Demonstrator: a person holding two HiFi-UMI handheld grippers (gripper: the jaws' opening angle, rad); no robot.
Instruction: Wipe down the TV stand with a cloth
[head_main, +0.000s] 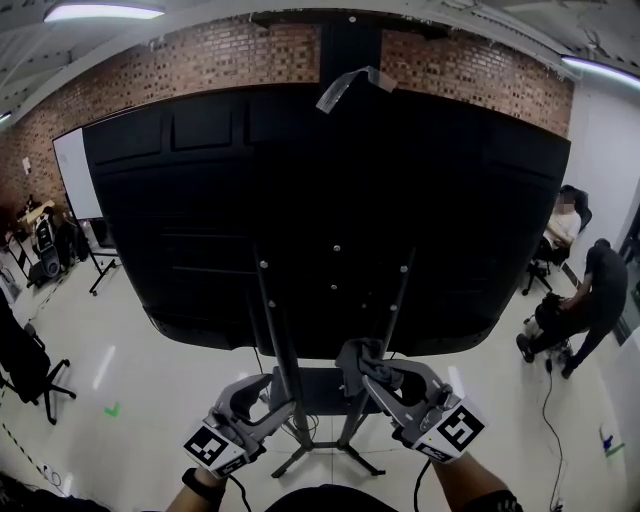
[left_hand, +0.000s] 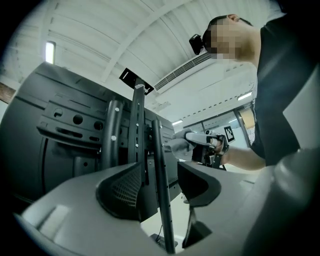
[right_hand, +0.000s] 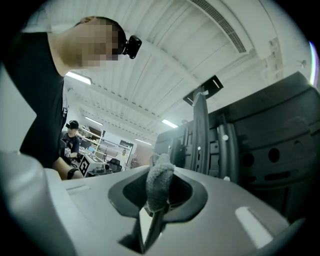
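Reaching forward low behind the screen, my right gripper (head_main: 375, 375) pinches the grey cloth (head_main: 362, 352) shut beside the TV stand (head_main: 272, 320)'s right upright; my left gripper (head_main: 262, 400) gapes wide, the left upright standing between its jaws.

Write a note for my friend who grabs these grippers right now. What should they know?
Left gripper: fingers open, with the TV stand's left upright between them, not clamped.
Right gripper: shut on the grey cloth, held close to the right upright, near the lower edge of the TV.
Done: I cannot tell which parts are already wiped.
Left: probably both uprights and the base.
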